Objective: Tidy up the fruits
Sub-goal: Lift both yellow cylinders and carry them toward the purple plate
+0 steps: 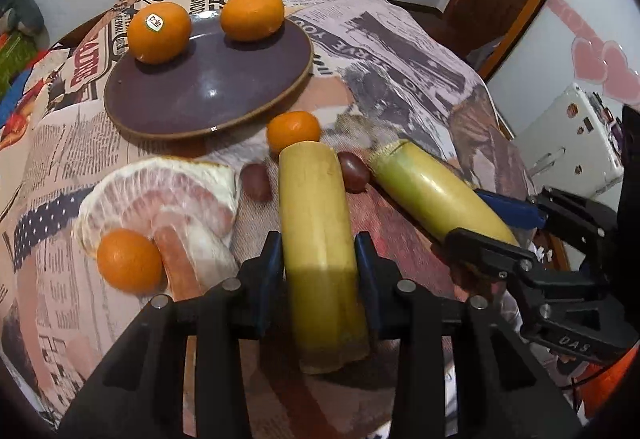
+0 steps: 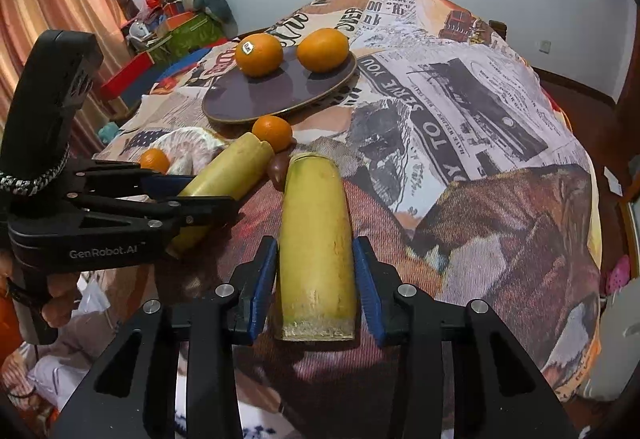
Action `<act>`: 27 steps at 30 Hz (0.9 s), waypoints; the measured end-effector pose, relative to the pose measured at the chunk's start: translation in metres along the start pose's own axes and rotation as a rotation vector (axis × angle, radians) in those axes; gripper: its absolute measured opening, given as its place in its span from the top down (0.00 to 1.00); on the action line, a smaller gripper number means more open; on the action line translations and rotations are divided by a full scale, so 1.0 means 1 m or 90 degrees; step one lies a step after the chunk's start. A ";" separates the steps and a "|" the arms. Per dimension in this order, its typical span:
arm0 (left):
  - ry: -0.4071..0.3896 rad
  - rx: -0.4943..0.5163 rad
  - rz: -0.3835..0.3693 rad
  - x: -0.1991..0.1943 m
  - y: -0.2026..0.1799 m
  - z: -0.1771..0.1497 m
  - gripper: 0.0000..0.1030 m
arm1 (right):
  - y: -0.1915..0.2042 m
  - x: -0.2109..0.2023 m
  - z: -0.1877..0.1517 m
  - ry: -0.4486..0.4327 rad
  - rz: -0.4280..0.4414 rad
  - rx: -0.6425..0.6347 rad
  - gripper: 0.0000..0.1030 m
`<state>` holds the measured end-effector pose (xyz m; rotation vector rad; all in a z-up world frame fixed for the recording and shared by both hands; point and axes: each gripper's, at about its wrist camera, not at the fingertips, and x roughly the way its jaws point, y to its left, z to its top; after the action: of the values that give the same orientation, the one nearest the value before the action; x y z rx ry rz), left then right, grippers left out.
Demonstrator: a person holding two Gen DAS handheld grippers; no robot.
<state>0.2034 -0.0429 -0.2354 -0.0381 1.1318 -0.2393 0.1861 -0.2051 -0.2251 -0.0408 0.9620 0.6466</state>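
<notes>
I am clamping one sugarcane piece [image 1: 320, 239] in my left claw [image 1: 318, 263] and, apparently, another [image 2: 316, 239] in my right claw [image 2: 316, 271], both low over the surface [image 2: 460, 119], ready for carrying toward the plate [image 1: 208, 87].

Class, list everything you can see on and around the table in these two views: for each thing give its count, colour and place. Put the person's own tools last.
Plate: one, dark purple, far side of the table.
Large oranges: two, orange, on the plate; one has a sticker.
Small oranges: two, orange; one below the plate's rim, one by the pomelo.
Pomelo: one, peeled, pink, left of the cane pieces.
Grapes: two, dark red, beside the cane tips.
Sugarcane pieces: two, yellow-green, each between a gripper's fingers.
Tablecloth: one, newspaper print.
Left gripper: black, blue fingers.
Right gripper: the same.
</notes>
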 end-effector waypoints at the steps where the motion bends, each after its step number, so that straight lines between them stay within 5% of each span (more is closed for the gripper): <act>1: 0.002 0.007 0.005 -0.001 -0.002 -0.001 0.64 | 0.000 -0.001 -0.001 0.003 0.004 -0.001 0.65; 17: -0.010 -0.012 -0.004 0.017 0.006 0.024 0.65 | -0.004 0.027 0.020 0.029 0.022 0.012 0.65; 27: -0.093 0.000 -0.004 -0.034 0.005 0.019 0.67 | 0.004 0.004 0.024 -0.021 0.008 0.000 0.66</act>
<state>0.2076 -0.0330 -0.1979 -0.0585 0.9858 -0.2391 0.2036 -0.1923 -0.2131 -0.0247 0.9311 0.6573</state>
